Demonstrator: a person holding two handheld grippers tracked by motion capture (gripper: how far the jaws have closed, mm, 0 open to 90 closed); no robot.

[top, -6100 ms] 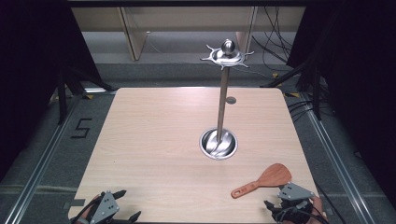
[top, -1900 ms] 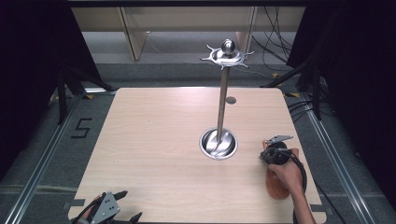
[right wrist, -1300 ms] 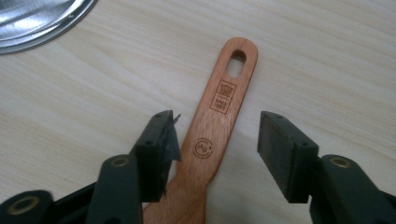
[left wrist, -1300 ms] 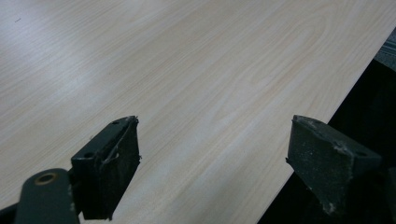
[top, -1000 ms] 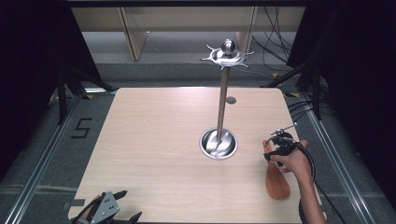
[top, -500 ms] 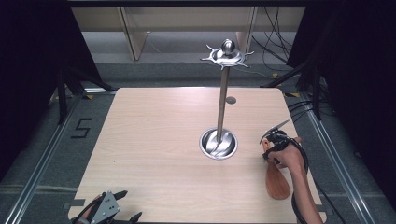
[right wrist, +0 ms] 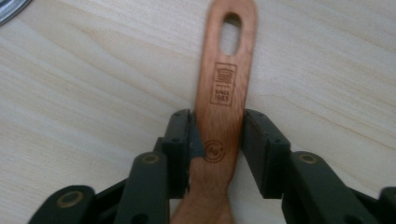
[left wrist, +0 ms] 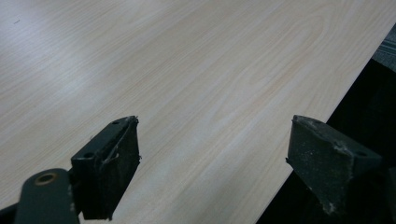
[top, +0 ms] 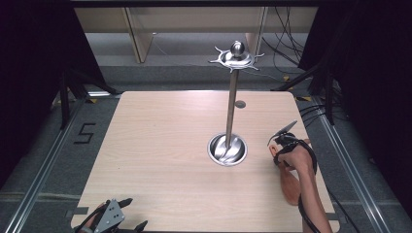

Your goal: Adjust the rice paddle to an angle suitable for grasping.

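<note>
The surface (top: 160, 160) is a light wood-grain tabletop, roughly square, seen from above in a dark room. Black curtains hang at both sides. Grey floor surrounds the surface, with metal rails (top: 43, 165) running along its left and right edges and a "5" mark (top: 85, 133) on the floor at the left. Cables (top: 286, 29) lie on the floor beyond the far right corner, and pale wooden furniture (top: 141, 34) stands behind.

A steel stand (top: 231, 107) rises right of centre on the surface: a round dish base (top: 227, 149), an upright pole and a hooked crown with a ball on top. A small dark disc (top: 240, 104) lies behind it.

The spatula (right wrist: 224, 93), of reddish wood, lies flat on the surface near the right edge, just right of the dish base, its slotted handle end pointing away from the person.

The right tongs (right wrist: 217, 140) straddle the spatula handle. The jaws have just been closing; the left pad touches the handle edge, and the right pad sits at the other edge with no clear gap.

The left tongs (left wrist: 212, 158) rest at the near left corner of the surface, jaws wide apart, holding nothing.
</note>
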